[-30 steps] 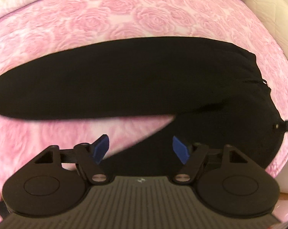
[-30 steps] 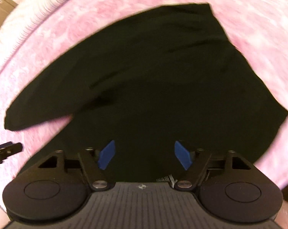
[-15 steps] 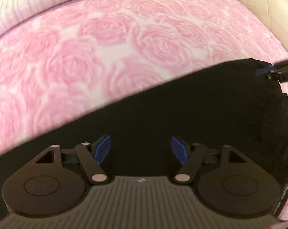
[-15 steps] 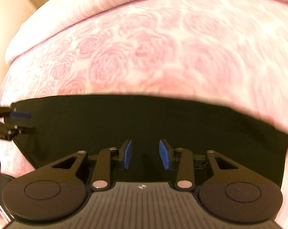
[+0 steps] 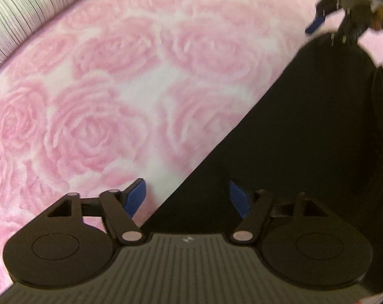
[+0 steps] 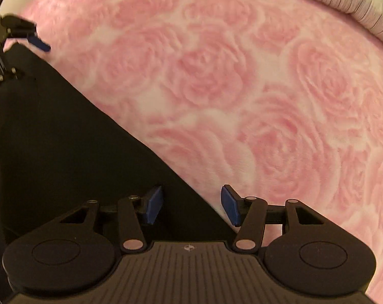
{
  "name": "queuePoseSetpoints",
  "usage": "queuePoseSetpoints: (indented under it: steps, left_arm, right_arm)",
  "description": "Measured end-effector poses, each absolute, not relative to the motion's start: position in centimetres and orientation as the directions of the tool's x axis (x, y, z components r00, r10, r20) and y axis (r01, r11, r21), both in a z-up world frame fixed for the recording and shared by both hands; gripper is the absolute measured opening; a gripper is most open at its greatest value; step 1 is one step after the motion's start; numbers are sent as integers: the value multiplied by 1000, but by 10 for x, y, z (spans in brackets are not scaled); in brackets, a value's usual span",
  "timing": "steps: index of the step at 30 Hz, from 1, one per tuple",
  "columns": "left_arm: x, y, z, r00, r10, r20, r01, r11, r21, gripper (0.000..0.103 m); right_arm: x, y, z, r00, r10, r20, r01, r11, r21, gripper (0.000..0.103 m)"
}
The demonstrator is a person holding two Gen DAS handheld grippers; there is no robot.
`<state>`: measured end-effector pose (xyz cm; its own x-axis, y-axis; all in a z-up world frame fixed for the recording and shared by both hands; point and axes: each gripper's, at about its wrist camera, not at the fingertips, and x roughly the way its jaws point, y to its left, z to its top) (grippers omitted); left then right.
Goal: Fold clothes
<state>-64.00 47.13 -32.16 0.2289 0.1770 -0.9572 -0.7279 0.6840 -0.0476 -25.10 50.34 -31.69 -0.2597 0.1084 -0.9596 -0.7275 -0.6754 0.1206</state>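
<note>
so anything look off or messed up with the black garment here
Nothing stands out. The black garment lies flat on the pink rose bedspread with a clean straight edge; no visible bunching, stains or damage. Both grippers' fingers are open over that edge.

No text, label, brand or number is readable anywhere in the two wrist views.

A pink rose-patterned bedspread (image 5: 115, 88) meets a striped white pillow (image 5: 16, 12).
</note>
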Motion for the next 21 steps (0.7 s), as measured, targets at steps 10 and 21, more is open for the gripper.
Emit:
queuePoseSetpoints:
  steps: [10,21]
  left_arm:
    - [-646,438,-302,242,271,-932,-762,647,-9,2]
    - [-675,259,-201,383,363,-849,-904,335,-265,2]
  right_arm:
    - [-250,478,-294,-247,184,-951,-735,-675,60,0]
    - [-255,277,-187,-166,519,-839,-822,-543,-173,0]
